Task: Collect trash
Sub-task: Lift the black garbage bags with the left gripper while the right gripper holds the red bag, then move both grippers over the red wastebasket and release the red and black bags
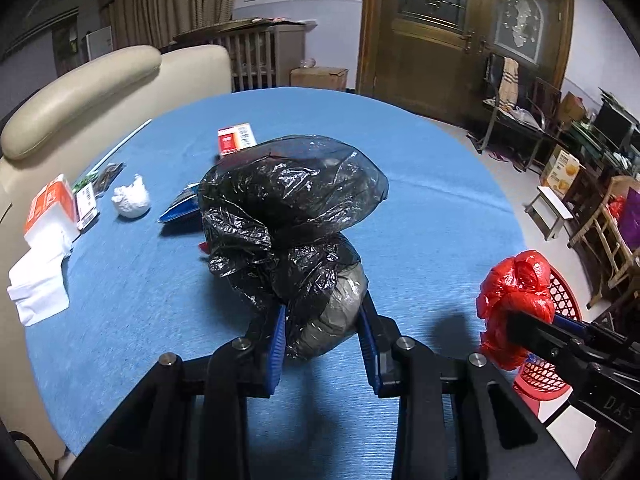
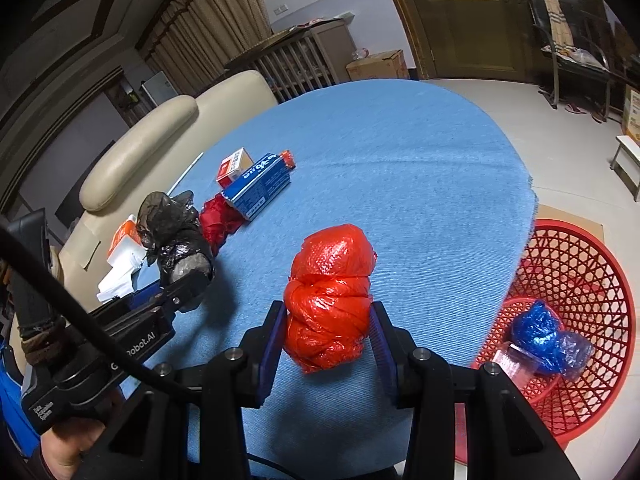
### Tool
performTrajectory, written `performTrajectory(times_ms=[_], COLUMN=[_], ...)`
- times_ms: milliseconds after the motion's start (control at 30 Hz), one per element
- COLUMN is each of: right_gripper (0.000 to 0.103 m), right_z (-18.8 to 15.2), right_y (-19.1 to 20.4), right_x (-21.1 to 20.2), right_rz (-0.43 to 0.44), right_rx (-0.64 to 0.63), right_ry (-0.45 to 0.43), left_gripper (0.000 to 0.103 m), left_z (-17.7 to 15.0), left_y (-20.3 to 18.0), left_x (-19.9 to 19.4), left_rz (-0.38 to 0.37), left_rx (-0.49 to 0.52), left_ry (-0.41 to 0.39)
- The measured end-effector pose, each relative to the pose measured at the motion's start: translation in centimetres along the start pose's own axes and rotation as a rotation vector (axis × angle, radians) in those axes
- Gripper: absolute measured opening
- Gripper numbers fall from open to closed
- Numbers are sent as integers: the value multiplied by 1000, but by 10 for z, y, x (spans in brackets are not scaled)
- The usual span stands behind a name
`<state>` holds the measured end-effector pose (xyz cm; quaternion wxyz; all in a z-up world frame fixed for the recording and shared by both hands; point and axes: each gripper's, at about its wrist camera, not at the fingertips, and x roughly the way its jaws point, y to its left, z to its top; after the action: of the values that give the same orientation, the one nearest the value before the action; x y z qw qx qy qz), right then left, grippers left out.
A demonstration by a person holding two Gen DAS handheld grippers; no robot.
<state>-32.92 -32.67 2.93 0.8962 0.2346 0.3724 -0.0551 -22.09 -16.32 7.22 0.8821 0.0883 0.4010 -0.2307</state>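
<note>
Left wrist view, centre: the left gripper (image 1: 322, 332) has its fingers clamped on a black bag bundle (image 1: 288, 216) above the blue desk (image 1: 420, 208). At lower right the right gripper (image 1: 520, 328) grips a red bag bundle (image 1: 516, 296). Much seems left, I'd say: a white paper wad (image 1: 131, 201) and small boxes (image 1: 236, 140) lie at upper left. Only the right wrist view shows the red basket (image 2: 580, 264) on the floor at lower right, already holding a blue bag (image 2: 540, 334), and another red bag (image 2: 218, 220) beside a blue carton (image 2: 260, 188).
</note>
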Motion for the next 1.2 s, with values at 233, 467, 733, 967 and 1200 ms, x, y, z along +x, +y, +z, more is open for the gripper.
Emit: performTrajectory(times_ms=[233, 467, 733, 967, 1200], right_gripper=[44, 44, 44, 44, 45], right_z=[-4, -7, -10, -20, -29], right_y=[-23, -65, -123, -158, -173], right_x=[-18, -45, -72, -77, -66], right_rz=[-45, -137, -270, -325, -325], right_rx=[41, 115, 197, 250, 286], right_ry=[-23, -70, -106, -86, -45], left_gripper=[34, 34, 33, 33, 33], left_z=[3, 6, 15, 16, 18], left_y=[-25, -54, -93, -122, -147], left_x=[-2, -5, -8, -8, -7], left_rz=[-47, -99, -166, -213, -247], left_rx=[55, 117, 192, 256, 310], left_ry=[-10, -24, -42, -46, -43])
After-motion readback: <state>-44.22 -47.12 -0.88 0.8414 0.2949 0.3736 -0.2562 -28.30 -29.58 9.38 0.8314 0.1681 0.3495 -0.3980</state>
